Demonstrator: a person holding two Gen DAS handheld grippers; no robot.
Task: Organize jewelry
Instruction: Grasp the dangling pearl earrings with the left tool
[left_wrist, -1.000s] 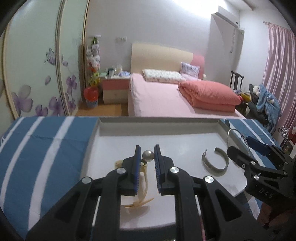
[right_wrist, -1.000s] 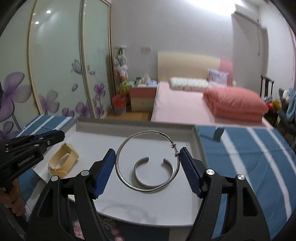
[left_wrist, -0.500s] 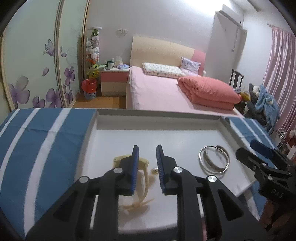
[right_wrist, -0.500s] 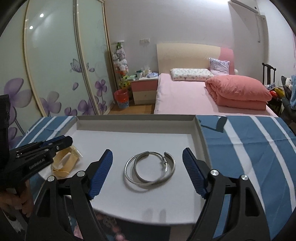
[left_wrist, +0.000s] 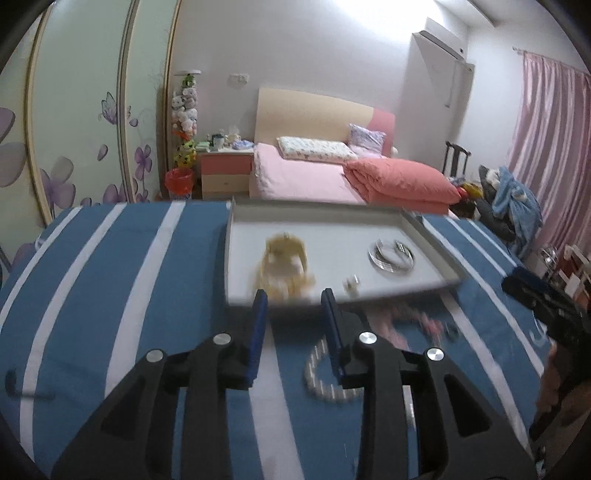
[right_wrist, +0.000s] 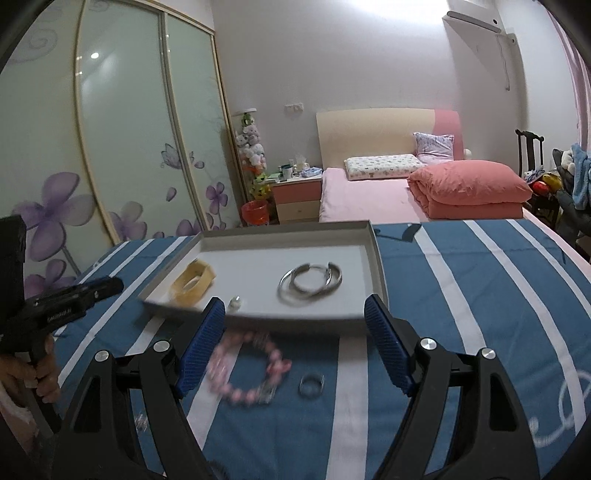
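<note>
**Q:** Sorting of which pieces was seen to be finished, and which step was in hand?

**A:** A shallow grey tray (right_wrist: 376, 258) was shown on a blue-and-white striped counter (right_wrist: 461, 314). Inside it a yellow bangle (right_wrist: 192, 282), a small pearl-like bead (right_wrist: 235, 302) and two silver hoops (right_wrist: 309, 282), one overlapping the other, were already laid. Three pieces were left outside, just in front of the tray: a pink bead bracelet (right_wrist: 245, 369), a small silver ring (right_wrist: 311, 382) beside it, and, in the left view, a pale beaded bracelet (left_wrist: 325, 376). The step was judged to be a reach for the next loose piece.

**Q:** How were the grippers held?

**A:** The right gripper (right_wrist: 295, 339) was spread wide and empty, hovering above the pink bracelet and the ring, both lying between its blue pads (right_wrist: 386, 339). The left gripper (left_wrist: 293, 328) was parted moderately, nothing held, with the pale bracelet beneath its right finger. The left view was blurred, so finer detail could not be told.

**Q:** What was called for next?

**A:** A descent was judged necessary, the jaws being centred on one piece only. The ring, thin and flat on cloth, was expected to need a low, careful pinch.
</note>
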